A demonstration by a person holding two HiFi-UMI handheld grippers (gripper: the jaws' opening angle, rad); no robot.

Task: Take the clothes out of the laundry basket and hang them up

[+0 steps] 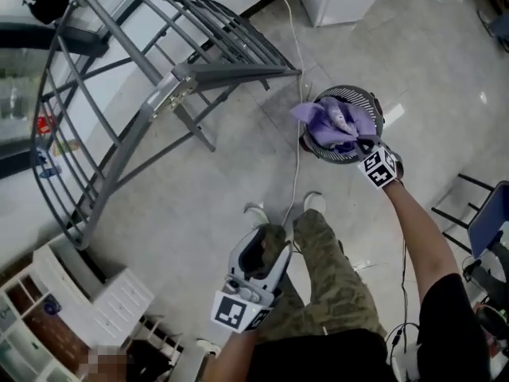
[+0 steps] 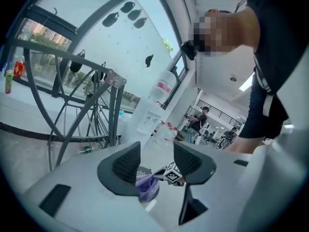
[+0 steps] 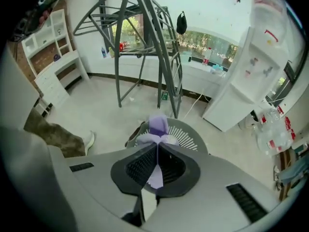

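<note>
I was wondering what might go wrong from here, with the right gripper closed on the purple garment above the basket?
1. The right gripper pinches only a thin fold of the purple garment, so it may slip free.
2. The garment hangs bunched over the laundry basket and could drag other clothes out.
3. A white cable runs across the floor by the drying rack: a possible trip.

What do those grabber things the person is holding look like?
The left hand-held gripper and right hand-held gripper are light grey plastic shells. Each has two dark, ribbed, wedge-shaped pads. Each also carries a white cube printed with black square markers. The person wears a black short sleeve.
</note>
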